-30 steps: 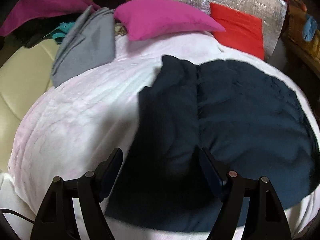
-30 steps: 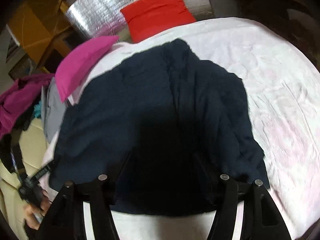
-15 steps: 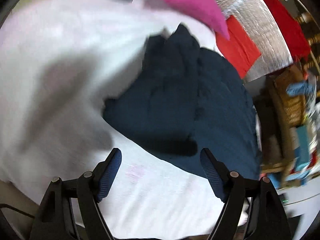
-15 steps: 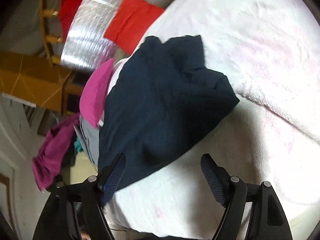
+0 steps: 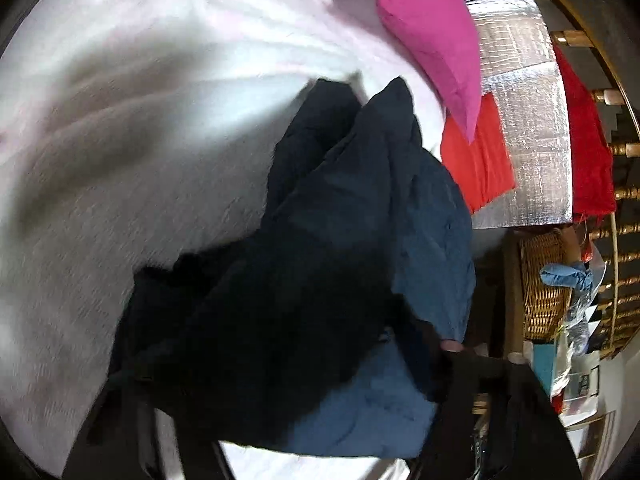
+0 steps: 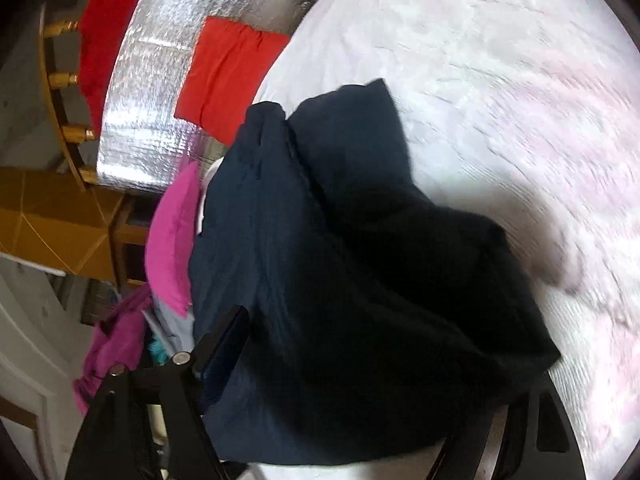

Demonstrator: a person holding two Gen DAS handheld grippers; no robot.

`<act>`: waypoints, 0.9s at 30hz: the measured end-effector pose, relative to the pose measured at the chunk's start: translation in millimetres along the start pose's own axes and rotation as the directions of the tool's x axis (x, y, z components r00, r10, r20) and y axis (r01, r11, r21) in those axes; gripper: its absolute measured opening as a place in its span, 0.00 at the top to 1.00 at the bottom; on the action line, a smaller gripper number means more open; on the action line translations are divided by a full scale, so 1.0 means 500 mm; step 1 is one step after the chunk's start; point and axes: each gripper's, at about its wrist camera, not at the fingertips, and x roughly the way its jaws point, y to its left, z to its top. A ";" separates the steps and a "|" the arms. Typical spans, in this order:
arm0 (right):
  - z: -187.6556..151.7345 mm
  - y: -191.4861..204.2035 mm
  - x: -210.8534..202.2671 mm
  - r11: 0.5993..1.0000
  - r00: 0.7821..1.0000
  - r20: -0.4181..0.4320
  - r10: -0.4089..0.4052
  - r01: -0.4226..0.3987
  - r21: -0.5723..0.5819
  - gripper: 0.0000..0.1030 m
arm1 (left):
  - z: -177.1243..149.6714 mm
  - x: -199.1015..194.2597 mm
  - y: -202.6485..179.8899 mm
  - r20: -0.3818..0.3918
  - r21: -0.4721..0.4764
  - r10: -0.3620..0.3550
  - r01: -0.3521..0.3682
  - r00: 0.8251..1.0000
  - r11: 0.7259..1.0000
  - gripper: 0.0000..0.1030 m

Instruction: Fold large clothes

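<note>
A lived-in home bedroom is showing here: a pale pink bedspread [image 6: 500, 80] is covering the bed, a magenta pillow [image 5: 436, 36] is lying at its far end, and a wicker basket [image 5: 544, 288] is standing beside it.

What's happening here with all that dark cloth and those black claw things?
A person is holding a claw in each hand and folding a large navy garment on a bed covered by a pale pink blanket. Right now the garment is bunched up and draped over both the left claw and the right claw, so whether they are clamped on it is hidden. A pink pillow lies at the head of the bed.
</note>
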 end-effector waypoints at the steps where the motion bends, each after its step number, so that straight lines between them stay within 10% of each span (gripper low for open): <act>1: 0.001 0.006 0.007 1.000 1.000 0.001 -0.011 0.011 -0.014 0.38 | 0.005 0.002 -0.011 0.013 0.026 0.000 -0.001 1.000 1.000 0.51; 5: 0.009 0.043 0.021 0.998 1.000 0.014 -0.010 0.011 -0.054 0.58 | 0.031 -0.005 -0.035 0.071 0.071 -0.026 0.021 0.997 0.997 0.70; 11: 0.009 0.136 0.053 0.987 0.999 0.047 0.023 -0.015 -0.158 0.63 | 0.063 -0.028 -0.045 0.180 0.111 -0.005 -0.015 0.984 0.994 0.75; 22: -0.004 0.057 0.007 0.995 0.998 -0.063 -0.022 0.016 -0.096 0.45 | 0.092 -0.063 0.015 0.123 -0.023 0.069 -0.067 0.990 0.998 0.40; 27: 0.012 0.059 -0.107 0.979 0.996 0.031 -0.083 0.088 -0.186 0.41 | 0.083 -0.131 -0.016 0.310 0.054 0.165 -0.191 0.936 0.980 0.35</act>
